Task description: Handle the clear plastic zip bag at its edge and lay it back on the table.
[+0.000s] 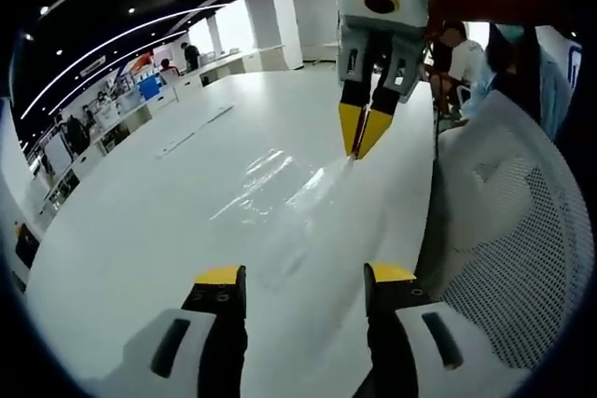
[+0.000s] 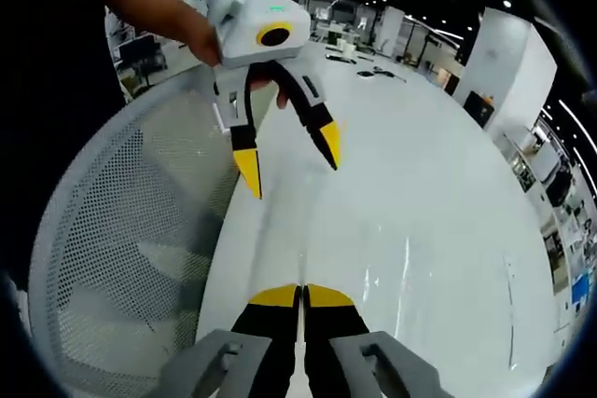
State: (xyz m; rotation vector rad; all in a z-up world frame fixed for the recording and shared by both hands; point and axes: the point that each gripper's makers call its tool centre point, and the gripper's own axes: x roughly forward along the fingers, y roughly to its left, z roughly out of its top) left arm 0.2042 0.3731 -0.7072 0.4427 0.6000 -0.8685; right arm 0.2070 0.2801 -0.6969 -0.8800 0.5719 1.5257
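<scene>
Your left gripper (image 1: 303,279) hangs open; right gripper (image 1: 363,142) pinches bag (image 1: 280,195) edge. Bag mostly on table (image 1: 140,202); release left.

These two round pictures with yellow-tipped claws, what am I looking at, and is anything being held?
No robot here: a person holds one claw tool in each hand, and a fisheye camera rides on each. In the left gripper view, the left claw rises from the bottom, open, holding nothing; the right claw comes down from above, shut on the edge of a clear plastic zip bag lying on the white table. The right gripper view looks along the right claw's own closed tips and shows the left claw opposite, open. A white mesh chair stands beside the table.
</scene>
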